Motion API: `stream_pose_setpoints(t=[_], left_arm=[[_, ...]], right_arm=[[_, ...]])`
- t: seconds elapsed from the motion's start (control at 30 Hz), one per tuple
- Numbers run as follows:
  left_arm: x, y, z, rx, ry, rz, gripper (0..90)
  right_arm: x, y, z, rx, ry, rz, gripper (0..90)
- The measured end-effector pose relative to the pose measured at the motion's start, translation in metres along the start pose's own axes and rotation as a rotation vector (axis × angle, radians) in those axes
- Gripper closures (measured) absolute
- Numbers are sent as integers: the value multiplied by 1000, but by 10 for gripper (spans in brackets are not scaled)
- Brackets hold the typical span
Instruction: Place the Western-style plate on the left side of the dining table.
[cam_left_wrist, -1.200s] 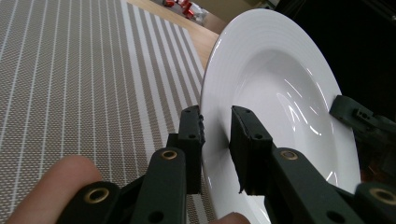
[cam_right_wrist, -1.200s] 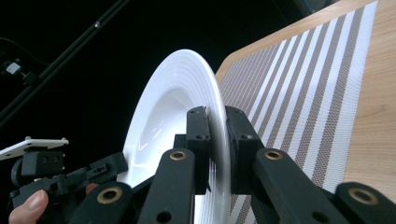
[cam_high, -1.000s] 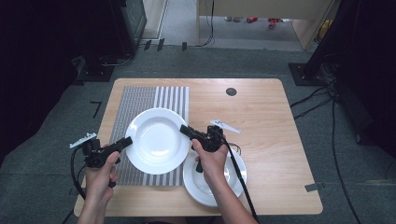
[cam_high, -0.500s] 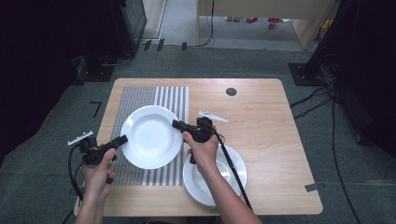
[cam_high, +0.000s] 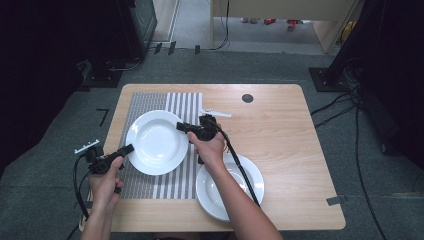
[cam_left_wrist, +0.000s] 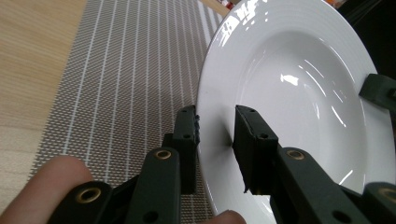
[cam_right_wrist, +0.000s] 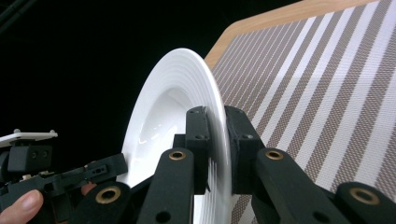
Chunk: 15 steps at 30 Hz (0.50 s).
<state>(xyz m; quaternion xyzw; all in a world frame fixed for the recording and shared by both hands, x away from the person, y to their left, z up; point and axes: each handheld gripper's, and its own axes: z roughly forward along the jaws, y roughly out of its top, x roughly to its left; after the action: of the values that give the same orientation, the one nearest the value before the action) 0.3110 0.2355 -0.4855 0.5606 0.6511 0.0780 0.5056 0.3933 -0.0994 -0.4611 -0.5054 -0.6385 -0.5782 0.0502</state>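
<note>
1. The left gripper (cam_high: 125, 149) is seen at the left edge of the plate (cam_high: 157, 142); in the left gripper view its jaws stand on either side of the rim, one touching the underside, the other a little apart from the top face, so a firm clamp cannot be told.
2. The plate is held over the striped mat (cam_high: 172, 182), which lies on the table (cam_high: 290, 150).
3. The right gripper (cam_high: 182, 127) is closed on the plate's right rim, pinched between both jaws in the right gripper view.
4. A second plate (cam_high: 250, 187) is set to the lower right of the held plate, just beside the mat.
</note>
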Motion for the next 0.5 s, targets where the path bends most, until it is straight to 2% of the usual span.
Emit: stream_pose_setpoints(t=[0.2,0.4,0.5], left_arm=[[7,-3,8,2,30,-11,707],[9,-4,13,4,45,-8,704],[10,-5,16,17,55,-7,699]], right_arm=[[-7,6,15,42,4,-10,820],[-15,14,26,60,24,-1,820],[-19,16,30,64,16,0,819]])
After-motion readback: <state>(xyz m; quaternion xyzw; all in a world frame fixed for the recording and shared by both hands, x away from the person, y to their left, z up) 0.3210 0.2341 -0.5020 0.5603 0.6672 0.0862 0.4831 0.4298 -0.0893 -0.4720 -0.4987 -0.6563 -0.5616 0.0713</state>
